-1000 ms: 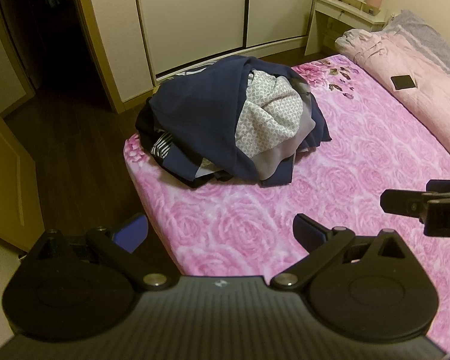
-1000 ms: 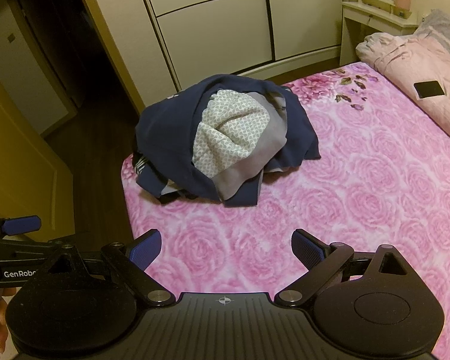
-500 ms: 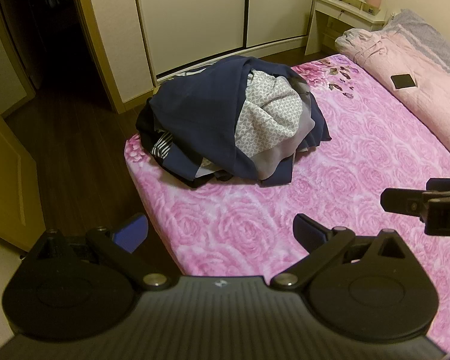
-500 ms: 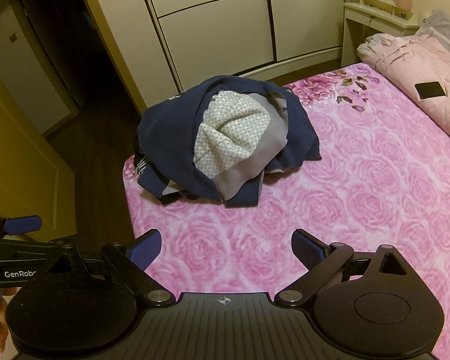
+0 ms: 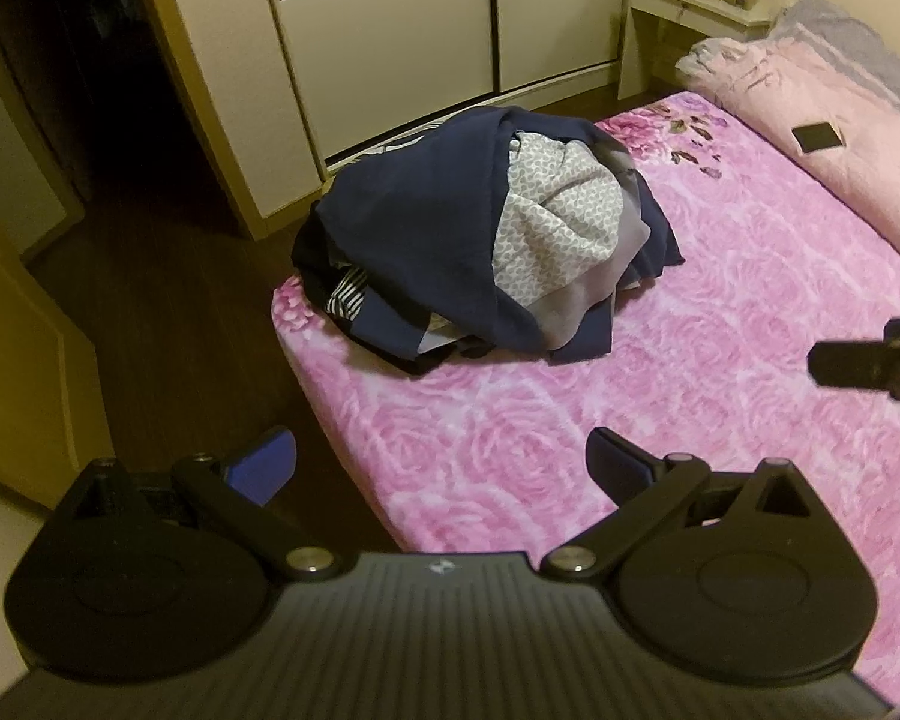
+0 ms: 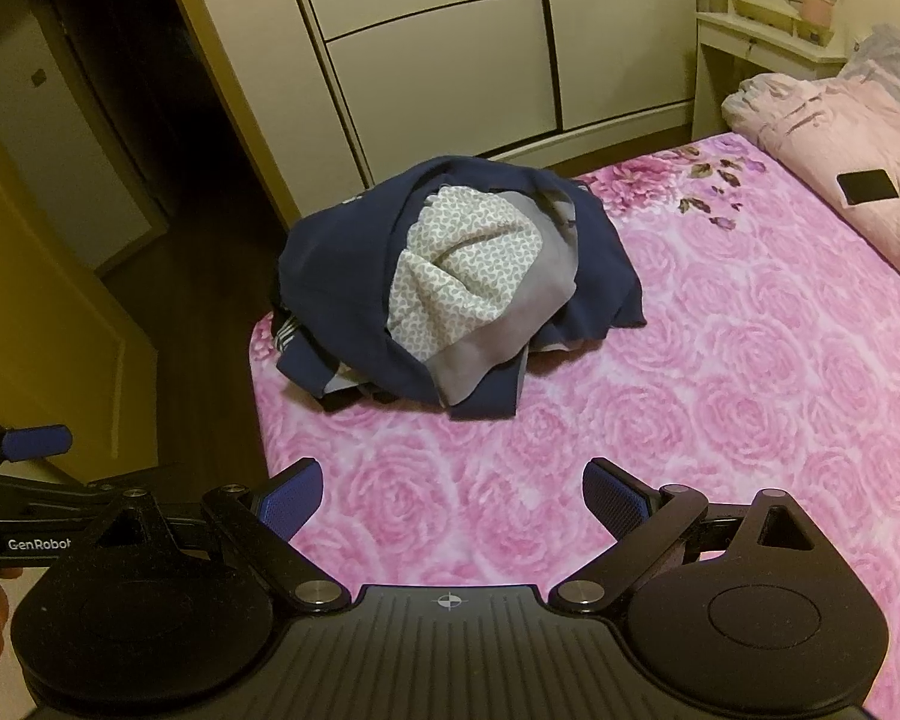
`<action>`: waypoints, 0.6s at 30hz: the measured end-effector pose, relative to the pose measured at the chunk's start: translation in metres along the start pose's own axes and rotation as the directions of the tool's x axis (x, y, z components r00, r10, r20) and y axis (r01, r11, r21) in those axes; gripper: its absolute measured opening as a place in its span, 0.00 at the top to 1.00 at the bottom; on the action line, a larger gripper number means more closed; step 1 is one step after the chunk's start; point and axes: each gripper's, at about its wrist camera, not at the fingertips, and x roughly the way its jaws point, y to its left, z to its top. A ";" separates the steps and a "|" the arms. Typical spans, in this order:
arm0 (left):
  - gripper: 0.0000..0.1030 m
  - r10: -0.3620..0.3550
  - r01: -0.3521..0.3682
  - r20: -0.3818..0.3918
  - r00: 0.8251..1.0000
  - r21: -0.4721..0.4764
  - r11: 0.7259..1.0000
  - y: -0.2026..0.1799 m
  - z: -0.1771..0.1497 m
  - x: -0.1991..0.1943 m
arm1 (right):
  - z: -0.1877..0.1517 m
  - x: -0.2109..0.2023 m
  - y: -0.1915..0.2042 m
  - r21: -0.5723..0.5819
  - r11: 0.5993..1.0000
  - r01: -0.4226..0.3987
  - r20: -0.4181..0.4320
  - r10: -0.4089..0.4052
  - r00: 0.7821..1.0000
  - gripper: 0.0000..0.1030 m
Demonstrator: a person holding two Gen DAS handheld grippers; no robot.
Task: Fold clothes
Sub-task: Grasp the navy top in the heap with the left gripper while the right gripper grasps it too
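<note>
A heap of clothes lies at the far left corner of the pink rose-patterned bed: a dark navy garment on top, a white patterned cloth and grey fabric inside it, striped cloth at its left. It also shows in the right wrist view. My left gripper is open and empty, over the bed's near left edge, well short of the heap. My right gripper is open and empty above the bed. A finger of the right gripper shows at the right edge of the left wrist view.
A dark wooden floor lies left of the bed. A cream wardrobe stands behind it. A folded pink quilt with a black phone on it lies at the right. A dressing table stands at the far right.
Both grippers have shifted slightly; the heap sits a touch higher and to the right in the views. Nothing was taken hold of.
</note>
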 end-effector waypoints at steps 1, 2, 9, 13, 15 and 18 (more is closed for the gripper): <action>0.02 0.002 -0.002 0.001 1.000 0.011 1.000 0.001 0.000 0.002 | 0.001 0.001 -0.001 -0.005 1.000 0.004 -0.003 -0.004 1.000 0.07; 0.02 0.003 -0.004 0.001 1.000 0.022 1.000 0.003 0.000 0.005 | 0.003 0.003 -0.001 -0.016 1.000 0.012 -0.005 -0.012 1.000 0.07; 0.02 -0.021 0.021 -0.013 1.000 0.045 0.999 0.031 0.035 0.058 | 0.030 0.028 -0.004 -0.102 0.994 0.047 -0.006 -0.048 0.999 0.07; 0.02 -0.060 0.060 0.000 0.998 0.115 0.992 0.046 0.077 0.110 | 0.058 0.070 -0.006 -0.094 0.995 0.044 -0.018 -0.046 0.999 0.07; 0.02 -0.091 0.089 0.004 0.996 0.159 0.983 0.054 0.098 0.138 | 0.076 0.096 -0.002 -0.110 0.992 0.069 -0.014 -0.071 0.997 0.07; 0.02 -0.142 0.131 0.023 0.990 0.250 0.959 0.065 0.127 0.177 | 0.105 0.138 0.006 -0.138 0.987 0.081 -0.030 -0.086 0.996 0.07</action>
